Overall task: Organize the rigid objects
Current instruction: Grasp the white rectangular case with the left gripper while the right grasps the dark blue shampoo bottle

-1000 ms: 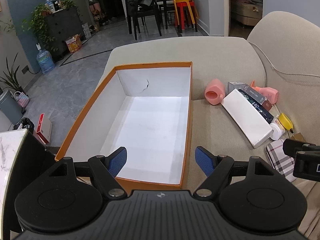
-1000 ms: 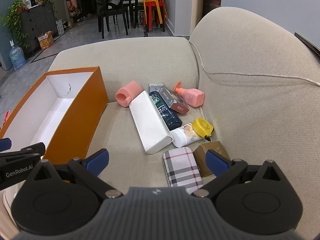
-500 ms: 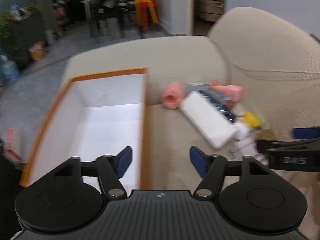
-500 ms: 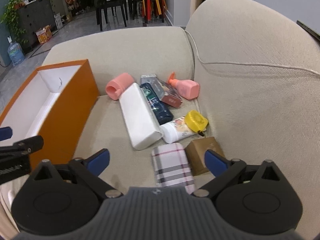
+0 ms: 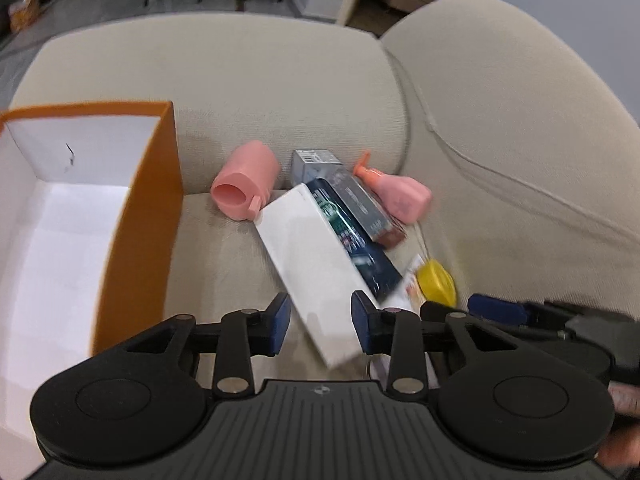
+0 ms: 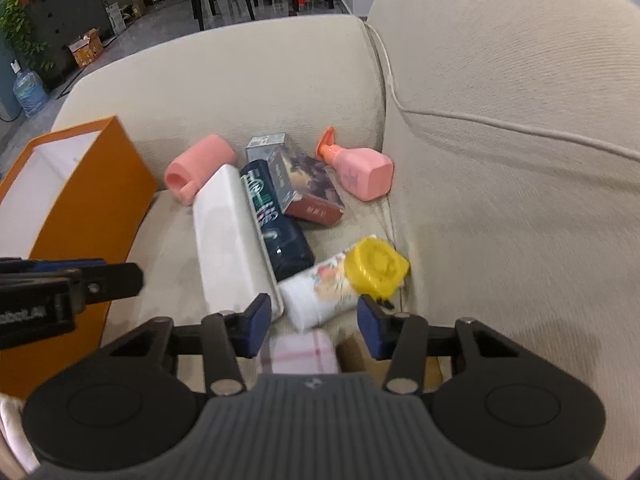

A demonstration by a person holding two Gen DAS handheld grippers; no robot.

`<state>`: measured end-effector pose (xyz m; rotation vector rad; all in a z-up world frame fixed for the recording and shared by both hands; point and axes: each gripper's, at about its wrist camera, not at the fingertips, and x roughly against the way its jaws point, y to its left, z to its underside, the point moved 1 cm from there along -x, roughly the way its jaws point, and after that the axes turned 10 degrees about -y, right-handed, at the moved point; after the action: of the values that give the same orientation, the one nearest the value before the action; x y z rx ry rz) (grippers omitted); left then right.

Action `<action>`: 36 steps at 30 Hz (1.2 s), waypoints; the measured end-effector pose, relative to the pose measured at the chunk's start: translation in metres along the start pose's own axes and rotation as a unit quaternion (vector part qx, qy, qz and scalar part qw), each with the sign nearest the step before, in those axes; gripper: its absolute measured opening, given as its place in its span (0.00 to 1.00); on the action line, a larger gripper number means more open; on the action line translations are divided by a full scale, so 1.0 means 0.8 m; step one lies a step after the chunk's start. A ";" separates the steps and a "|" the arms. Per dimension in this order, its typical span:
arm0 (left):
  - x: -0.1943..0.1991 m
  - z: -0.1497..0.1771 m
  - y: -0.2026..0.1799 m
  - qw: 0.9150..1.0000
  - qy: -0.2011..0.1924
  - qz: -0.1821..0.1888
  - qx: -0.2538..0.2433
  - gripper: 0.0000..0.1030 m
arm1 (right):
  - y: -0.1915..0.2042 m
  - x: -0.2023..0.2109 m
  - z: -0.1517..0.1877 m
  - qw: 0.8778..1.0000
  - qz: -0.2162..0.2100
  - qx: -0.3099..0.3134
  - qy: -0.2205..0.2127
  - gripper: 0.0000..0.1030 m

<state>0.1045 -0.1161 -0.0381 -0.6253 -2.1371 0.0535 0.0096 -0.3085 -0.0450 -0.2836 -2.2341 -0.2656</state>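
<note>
While a second ago the left gripper (image 5: 319, 322) looked down into the orange box (image 5: 136, 216), it has now swung over to the pile of things on the sofa (image 5: 248, 80). Its two blue fingers are apart, one on each side of the near end of the white box (image 5: 308, 256), and they are not squeezing it yet. The right gripper (image 6: 313, 326) has come in closer too. Its fingers are also apart and hold nothing. They sit just in front of the white tube with the yellow cap (image 6: 340, 280).

This means the looking part is over and the picking up is about to start, I think. The orange box has nothing in it that shows, so all the sorting is left to do.

The white box lies flat on the seat, just beside the orange box but not touching it. It is long and thin. Its long side runs from near the left gripper away toward the pink cup (image 5: 246, 184) at the far end. A dark blue box (image 5: 352, 236) lies right along its side, touching it. The left view is a bit blurry, so I cannot be sure the fingers are lined up straight across the white box.
</note>
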 end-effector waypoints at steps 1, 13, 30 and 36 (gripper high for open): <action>-0.011 -0.004 0.002 1.000 0.004 -0.008 0.009 0.41 | -0.002 -0.010 -0.005 1.000 -0.002 -0.002 0.003 0.46; -0.095 -0.026 0.027 0.995 0.040 -0.049 0.081 0.68 | -0.032 -0.107 -0.030 0.996 -0.056 -0.064 0.023 0.45; -0.117 -0.015 0.023 0.989 0.100 -0.085 0.071 0.69 | -0.020 -0.134 -0.020 0.987 -0.143 -0.050 0.049 0.34; -0.116 -0.016 0.024 0.988 0.116 -0.096 0.033 0.70 | 0.000 -0.131 -0.014 0.986 -0.156 -0.009 0.061 0.37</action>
<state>0.1672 -0.1434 -0.1046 -0.3664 -1.9500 -0.0523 0.0823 -0.3233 -0.1200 0.0753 -2.1488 -0.4581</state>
